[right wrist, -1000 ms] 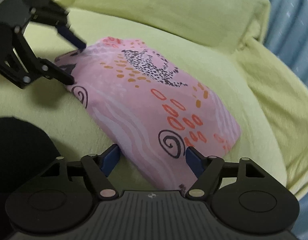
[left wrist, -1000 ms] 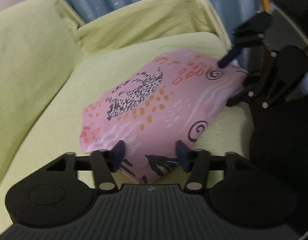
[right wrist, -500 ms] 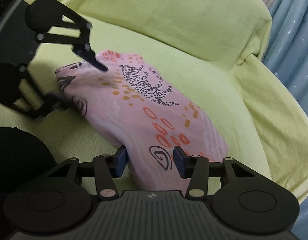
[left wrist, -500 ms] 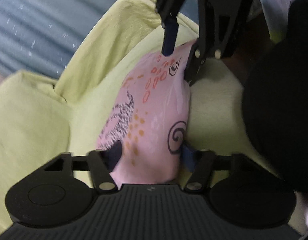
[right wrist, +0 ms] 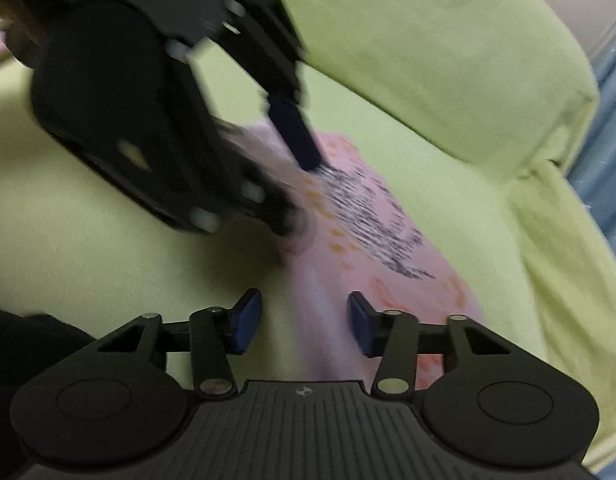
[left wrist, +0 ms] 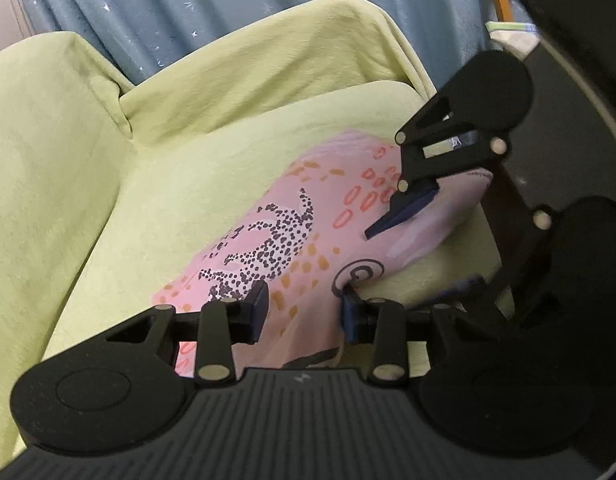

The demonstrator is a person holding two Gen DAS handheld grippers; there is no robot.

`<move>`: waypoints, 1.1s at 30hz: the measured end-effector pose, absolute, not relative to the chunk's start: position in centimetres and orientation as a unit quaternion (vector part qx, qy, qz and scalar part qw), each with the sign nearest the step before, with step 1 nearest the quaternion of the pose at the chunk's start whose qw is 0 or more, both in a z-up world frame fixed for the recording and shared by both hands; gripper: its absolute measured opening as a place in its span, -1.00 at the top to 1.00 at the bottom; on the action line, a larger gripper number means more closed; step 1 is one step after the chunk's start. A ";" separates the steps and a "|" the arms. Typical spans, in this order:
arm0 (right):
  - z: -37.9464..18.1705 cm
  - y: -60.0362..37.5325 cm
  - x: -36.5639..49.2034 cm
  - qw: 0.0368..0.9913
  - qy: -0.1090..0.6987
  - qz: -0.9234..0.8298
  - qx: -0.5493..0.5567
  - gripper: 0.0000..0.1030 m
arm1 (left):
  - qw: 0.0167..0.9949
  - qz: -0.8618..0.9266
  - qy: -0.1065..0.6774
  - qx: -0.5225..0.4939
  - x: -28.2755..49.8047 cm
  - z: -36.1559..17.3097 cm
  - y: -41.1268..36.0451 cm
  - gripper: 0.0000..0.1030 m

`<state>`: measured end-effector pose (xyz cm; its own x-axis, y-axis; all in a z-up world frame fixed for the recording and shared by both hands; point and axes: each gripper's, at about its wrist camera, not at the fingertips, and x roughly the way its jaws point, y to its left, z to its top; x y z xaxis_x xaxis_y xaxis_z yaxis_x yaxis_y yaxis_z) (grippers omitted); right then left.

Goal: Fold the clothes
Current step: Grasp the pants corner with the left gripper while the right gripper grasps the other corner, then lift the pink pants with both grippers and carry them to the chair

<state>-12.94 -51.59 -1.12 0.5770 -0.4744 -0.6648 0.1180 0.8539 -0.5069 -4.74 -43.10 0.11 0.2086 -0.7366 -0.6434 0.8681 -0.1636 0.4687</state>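
Lying folded on the seat cushion of a yellow-green sofa (left wrist: 195, 184), a pink patterned garment (left wrist: 308, 236) is resting with one end between the parted fingers of the left gripper (left wrist: 303, 312), and the other end under the right gripper (right wrist: 303, 322), whose blue pads are likewise standing apart with pink cloth running between them, clamped on nothing; the left wrist view is giving a sharp reading of the print, black dotted figure, orange and red ovals, a dark spiral at the near edge, and is showing the right gripper's blue finger (left wrist: 404, 212) hovering over the far end; the right wrist view is blurred, showing the left gripper as a large dark mass with one blue finger (right wrist: 293, 132) touching down on the garment; a blue curtain (left wrist: 187, 12) is hanging behind the sofa's arm and backrest.
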 end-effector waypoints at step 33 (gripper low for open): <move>10.7 -50.1 -28.2 0.802 0.378 -0.362 -0.288 0.74 | 0.594 -0.643 -0.176 0.451 -13.0 10.7 -44.9 0.88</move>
<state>-28.24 -50.12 10.73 0.4523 -0.7988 -0.3966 0.3631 0.5711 -0.7362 -12.95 -44.87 10.67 0.1111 -0.9221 -0.3707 0.6049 -0.2332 0.7614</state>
